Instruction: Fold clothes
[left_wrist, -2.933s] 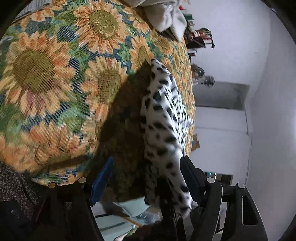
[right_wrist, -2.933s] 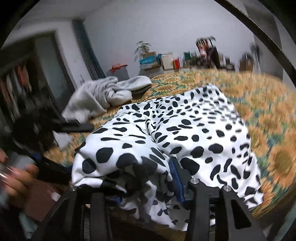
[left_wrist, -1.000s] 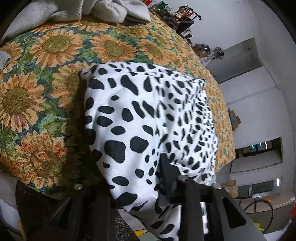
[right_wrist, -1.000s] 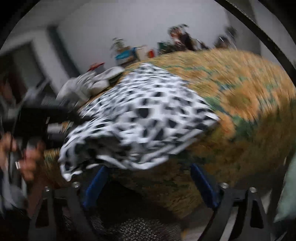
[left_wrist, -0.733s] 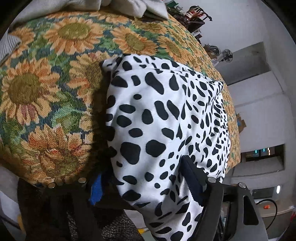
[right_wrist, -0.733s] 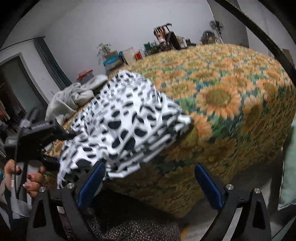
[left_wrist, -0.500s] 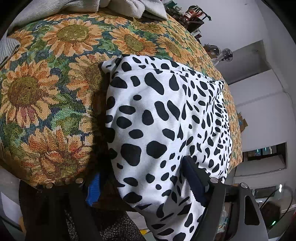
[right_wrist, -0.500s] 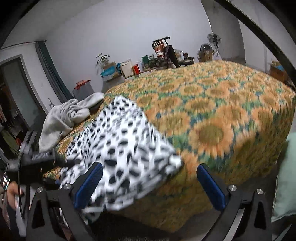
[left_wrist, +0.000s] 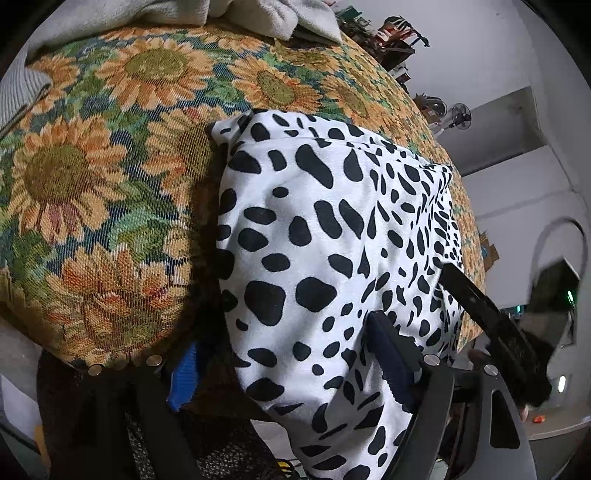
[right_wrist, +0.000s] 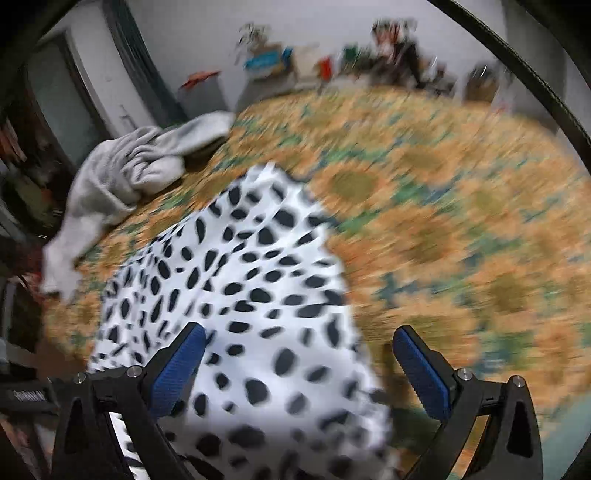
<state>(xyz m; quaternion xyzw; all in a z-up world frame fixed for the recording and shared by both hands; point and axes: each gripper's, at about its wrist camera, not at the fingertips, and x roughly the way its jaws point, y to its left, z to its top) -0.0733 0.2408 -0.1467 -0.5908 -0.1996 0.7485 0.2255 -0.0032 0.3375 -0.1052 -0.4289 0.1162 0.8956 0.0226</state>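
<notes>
Left gripper (left_wrist: 288, 362) jaws apart, straddling hem of spotted cloth (left_wrist: 325, 236); nothing being clamped. Right gripper (right_wrist: 295, 365) jaws wide apart, empty, over soft cloth on woven sunflower cover (left_wrist: 92, 206).

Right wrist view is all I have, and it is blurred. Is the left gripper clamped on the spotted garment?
Observer: No. The left gripper is open; the spotted garment lies between its spread fingers, unclamped.
Operator: Is the garment fully on the bed?
Observer: No. Its near end hangs off the edge of the sunflower bedspread.
</notes>
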